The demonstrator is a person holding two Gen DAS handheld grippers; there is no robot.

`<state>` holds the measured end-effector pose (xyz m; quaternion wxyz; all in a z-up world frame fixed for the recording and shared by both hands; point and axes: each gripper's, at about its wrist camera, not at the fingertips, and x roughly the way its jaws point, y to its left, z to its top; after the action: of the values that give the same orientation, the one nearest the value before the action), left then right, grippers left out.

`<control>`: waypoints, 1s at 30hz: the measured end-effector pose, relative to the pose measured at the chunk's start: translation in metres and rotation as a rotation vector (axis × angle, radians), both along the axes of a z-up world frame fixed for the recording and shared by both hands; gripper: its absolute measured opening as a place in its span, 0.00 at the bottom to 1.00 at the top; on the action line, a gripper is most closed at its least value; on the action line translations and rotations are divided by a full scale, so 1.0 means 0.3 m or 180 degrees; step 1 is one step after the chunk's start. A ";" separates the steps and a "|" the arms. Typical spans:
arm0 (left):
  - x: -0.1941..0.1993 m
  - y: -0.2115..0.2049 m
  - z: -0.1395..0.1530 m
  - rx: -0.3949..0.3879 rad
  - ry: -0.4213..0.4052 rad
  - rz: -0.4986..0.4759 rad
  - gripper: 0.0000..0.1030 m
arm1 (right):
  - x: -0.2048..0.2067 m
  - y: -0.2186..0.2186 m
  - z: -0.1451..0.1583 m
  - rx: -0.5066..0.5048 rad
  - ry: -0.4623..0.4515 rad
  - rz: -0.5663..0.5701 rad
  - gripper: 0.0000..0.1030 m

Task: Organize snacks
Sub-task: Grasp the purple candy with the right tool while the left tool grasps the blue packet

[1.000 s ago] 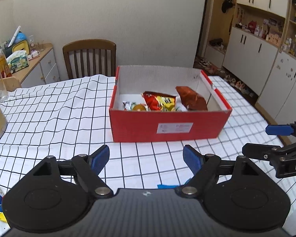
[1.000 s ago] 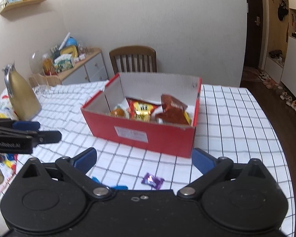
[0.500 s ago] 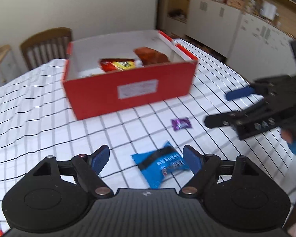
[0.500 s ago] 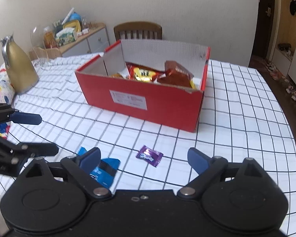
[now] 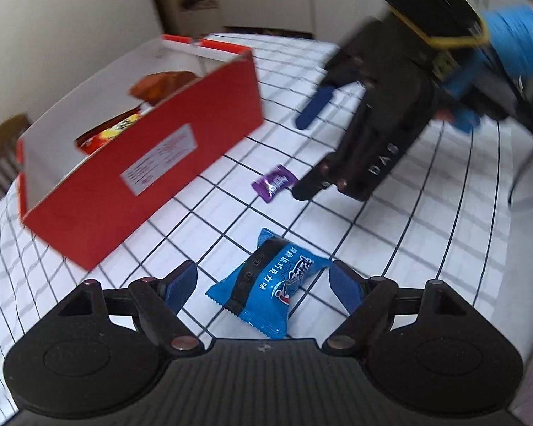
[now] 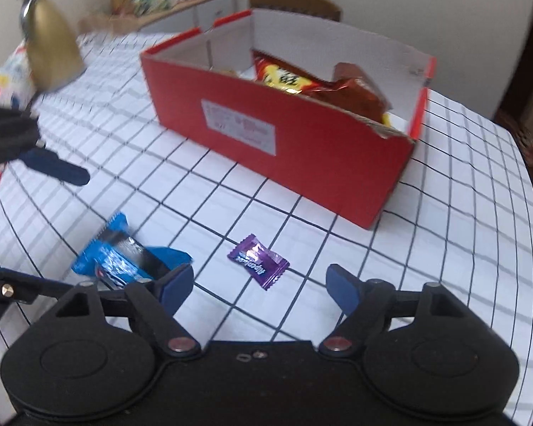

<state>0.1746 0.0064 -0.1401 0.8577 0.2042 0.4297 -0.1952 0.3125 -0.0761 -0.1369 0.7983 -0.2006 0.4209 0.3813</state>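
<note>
- Left wrist view: we are on the pick-up step, with the left gripper (image 5: 263, 285) tipped steeply down over the checked tablecloth (image 5: 426, 234). Its jaws stand wide and hold nothing; the blue packet (image 5: 266, 284) lies flat between the fingers, clear of both pads.
- Ahead and to the left sits the red box (image 5: 142, 174), already holding a few snack bags. The right gripper (image 5: 359, 163) reaches in from the upper right, one fingertip just beside the purple candy (image 5: 274, 183).
- We judge the next move to be a last short drop, then a squeeze across the packet's narrow width.
- Right wrist view: the right gripper (image 6: 259, 285) also points steeply down. Its jaws have just been closing but still stand apart and grip nothing; the purple candy (image 6: 258, 261) lies just ahead, between the fingers.
- The blue packet (image 6: 124, 255) is to its left, and the box (image 6: 284, 142) beyond, well apart.
- Here we need to go lower first, since the candy is thin and flat.
</note>
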 end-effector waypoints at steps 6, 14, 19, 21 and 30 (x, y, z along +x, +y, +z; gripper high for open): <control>0.047 -0.007 -0.044 0.0127 0.0162 -0.0301 0.79 | 0.022 0.048 -0.028 -0.0161 -0.0025 0.0419 0.73; 0.102 -0.008 -0.092 0.0241 0.0402 -0.0484 0.79 | 0.055 0.101 -0.069 -0.0373 -0.0037 0.0814 0.67; 0.137 -0.002 -0.096 0.0057 0.0564 -0.0425 0.79 | 0.086 0.110 -0.082 -0.0355 0.0009 0.0904 0.55; 0.145 0.003 -0.100 0.0036 0.0584 -0.0392 0.79 | 0.093 0.110 -0.082 -0.0317 0.0073 0.0943 0.49; 0.168 0.018 -0.091 -0.0180 0.0748 -0.0190 0.54 | 0.087 0.097 -0.077 -0.0237 0.0094 0.0936 0.27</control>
<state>0.2250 0.0117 -0.1675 0.8006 0.1683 0.5153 -0.2552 0.3386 -0.0470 -0.1601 0.7195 -0.2840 0.4126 0.4811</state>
